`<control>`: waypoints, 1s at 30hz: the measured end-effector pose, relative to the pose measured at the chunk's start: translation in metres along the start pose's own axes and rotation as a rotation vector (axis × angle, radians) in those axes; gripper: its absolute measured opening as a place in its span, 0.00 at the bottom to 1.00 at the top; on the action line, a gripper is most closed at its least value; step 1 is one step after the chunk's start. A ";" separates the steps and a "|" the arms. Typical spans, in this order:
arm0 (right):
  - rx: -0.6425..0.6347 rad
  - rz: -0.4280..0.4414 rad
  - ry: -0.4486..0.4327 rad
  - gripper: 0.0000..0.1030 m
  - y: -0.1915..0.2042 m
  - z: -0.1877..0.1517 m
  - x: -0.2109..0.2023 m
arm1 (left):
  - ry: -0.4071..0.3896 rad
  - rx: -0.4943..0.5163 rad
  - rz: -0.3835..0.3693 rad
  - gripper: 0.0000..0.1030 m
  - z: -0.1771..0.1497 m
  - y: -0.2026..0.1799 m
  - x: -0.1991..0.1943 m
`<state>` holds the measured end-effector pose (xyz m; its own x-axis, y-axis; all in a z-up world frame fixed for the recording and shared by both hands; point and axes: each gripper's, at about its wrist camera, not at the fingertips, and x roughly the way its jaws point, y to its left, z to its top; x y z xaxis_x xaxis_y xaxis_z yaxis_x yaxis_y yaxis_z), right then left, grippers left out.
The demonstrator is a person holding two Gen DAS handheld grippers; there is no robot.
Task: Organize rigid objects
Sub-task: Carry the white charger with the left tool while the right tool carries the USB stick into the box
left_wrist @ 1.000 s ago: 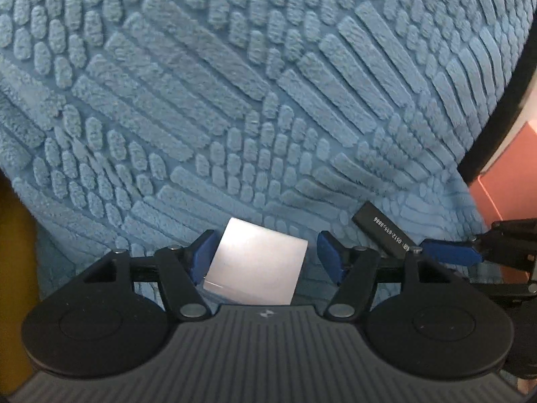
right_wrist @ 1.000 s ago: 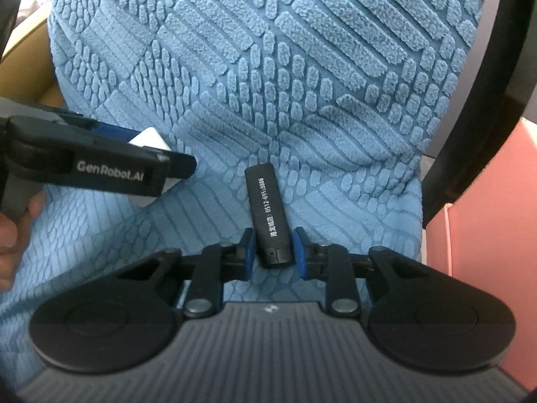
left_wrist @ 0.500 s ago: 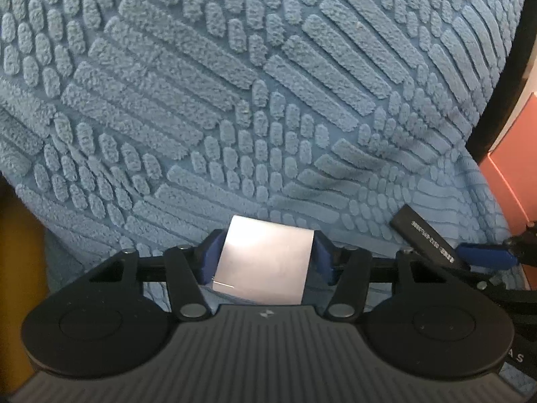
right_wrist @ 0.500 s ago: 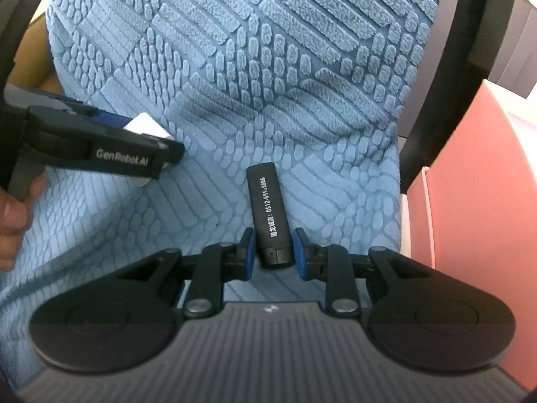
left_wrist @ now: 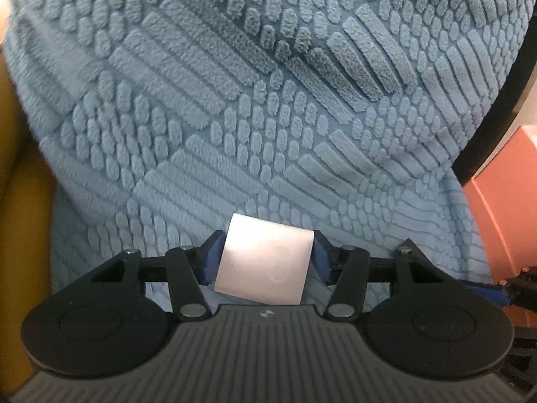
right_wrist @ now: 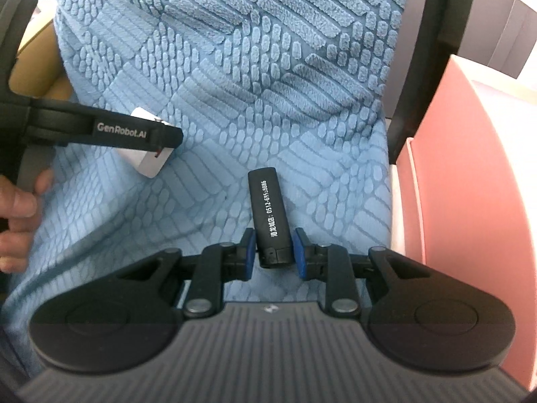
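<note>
My left gripper (left_wrist: pixel 265 258) is shut on a flat white square box (left_wrist: pixel 263 258), held just above the blue textured cushion (left_wrist: pixel 268 100). The box also shows in the right wrist view (right_wrist: pixel 151 163), partly hidden behind the left gripper's finger (right_wrist: pixel 134 132). My right gripper (right_wrist: pixel 273 252) is shut on a black lighter (right_wrist: pixel 270 218) with white print, which points away from me over the cushion (right_wrist: pixel 235 67). A blue finger tip of the right gripper (left_wrist: pixel 486 294) shows at the right edge of the left wrist view.
A pink container (right_wrist: pixel 470 201) stands to the right of the cushion, also seen in the left wrist view (left_wrist: pixel 503 208). A black curved frame (right_wrist: pixel 423 50) runs along the cushion's right side. A yellow-brown surface (left_wrist: pixel 20 201) lies to the left.
My left gripper has closed onto the white box and lifted it. The right gripper still holds the lighter and has drifted right, nearer the pink container; the lighter has left the left wrist view.
</note>
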<state>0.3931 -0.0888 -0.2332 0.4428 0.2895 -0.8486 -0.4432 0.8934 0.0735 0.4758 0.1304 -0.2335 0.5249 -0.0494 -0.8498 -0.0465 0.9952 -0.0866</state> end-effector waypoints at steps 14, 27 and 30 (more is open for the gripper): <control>0.032 0.022 0.003 0.26 0.001 -0.028 -0.039 | -0.002 -0.187 -0.059 0.58 -0.050 -0.011 -0.044; 0.058 0.039 -0.011 0.26 0.005 -0.046 -0.085 | 0.011 -0.237 -0.057 0.58 -0.094 -0.031 -0.085; 0.062 0.044 -0.023 0.26 0.006 -0.053 -0.098 | 0.004 -0.248 -0.057 0.58 -0.100 -0.035 -0.098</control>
<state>0.3058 -0.1304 -0.1779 0.4418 0.3361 -0.8318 -0.4141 0.8989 0.1433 0.3407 0.0917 -0.1991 0.5293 -0.1055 -0.8418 -0.2246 0.9394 -0.2589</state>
